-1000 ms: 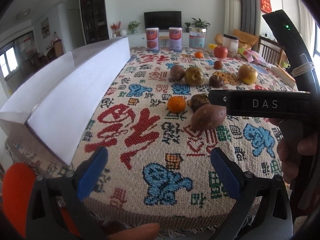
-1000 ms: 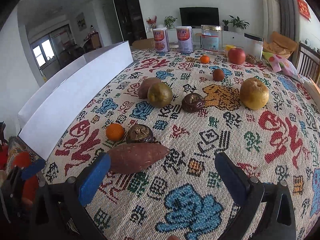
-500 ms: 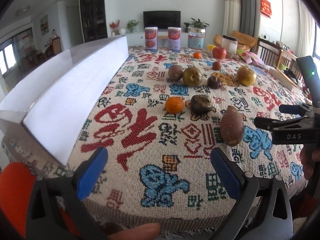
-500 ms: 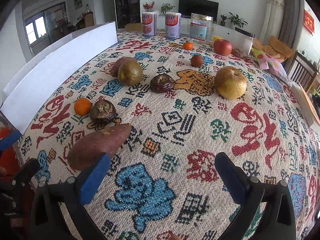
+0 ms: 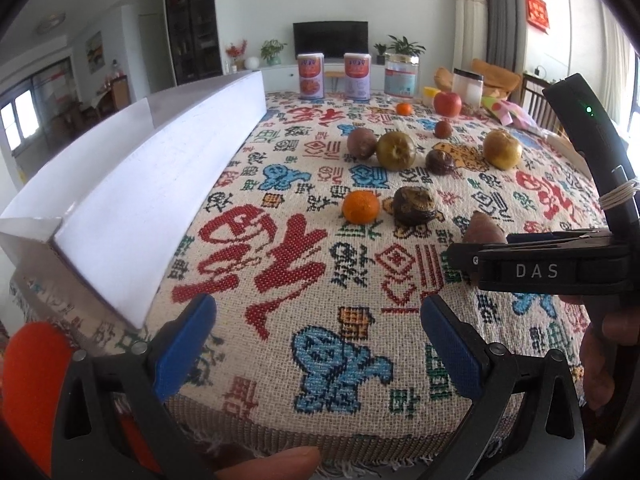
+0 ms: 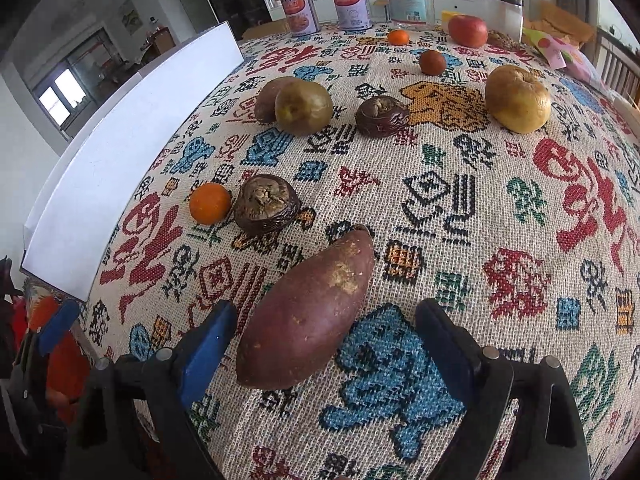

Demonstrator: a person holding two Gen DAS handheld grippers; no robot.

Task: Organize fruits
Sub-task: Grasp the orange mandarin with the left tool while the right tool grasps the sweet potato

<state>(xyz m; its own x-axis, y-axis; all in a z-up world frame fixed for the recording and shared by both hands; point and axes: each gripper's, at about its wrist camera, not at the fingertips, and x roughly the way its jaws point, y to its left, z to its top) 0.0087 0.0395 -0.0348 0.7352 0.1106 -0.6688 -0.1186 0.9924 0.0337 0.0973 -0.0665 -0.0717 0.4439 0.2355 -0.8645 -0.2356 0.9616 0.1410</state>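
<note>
A reddish-brown sweet potato [image 6: 312, 312] lies on the patterned tablecloth [image 6: 440, 208] near the front edge. My right gripper [image 6: 324, 320] straddles its near end. The blue pads [image 6: 208, 340] stand clear of its skin on both sides while the jaws are closing. In the left wrist view that gripper [image 5: 464, 254] hides most of the sweet potato [image 5: 486, 230]. My left gripper [image 5: 316, 320] hovers open and empty over the table's front edge. A tangerine [image 6: 210, 203] and a dark wrinkled fruit [image 6: 266, 204] sit just beyond the potato.
A long white box [image 6: 120, 168] runs along the table's left side. Farther back lie a greenish fruit [image 6: 304, 107], a dark fruit [image 6: 382, 116], a yellow fruit [image 6: 517, 98], a red apple [image 6: 468, 31] and cans [image 6: 300, 10].
The sweet potato turned from lying crosswise to pointing away. My right gripper drew back, then came down over it with its jaws narrower. The left gripper stayed put.
</note>
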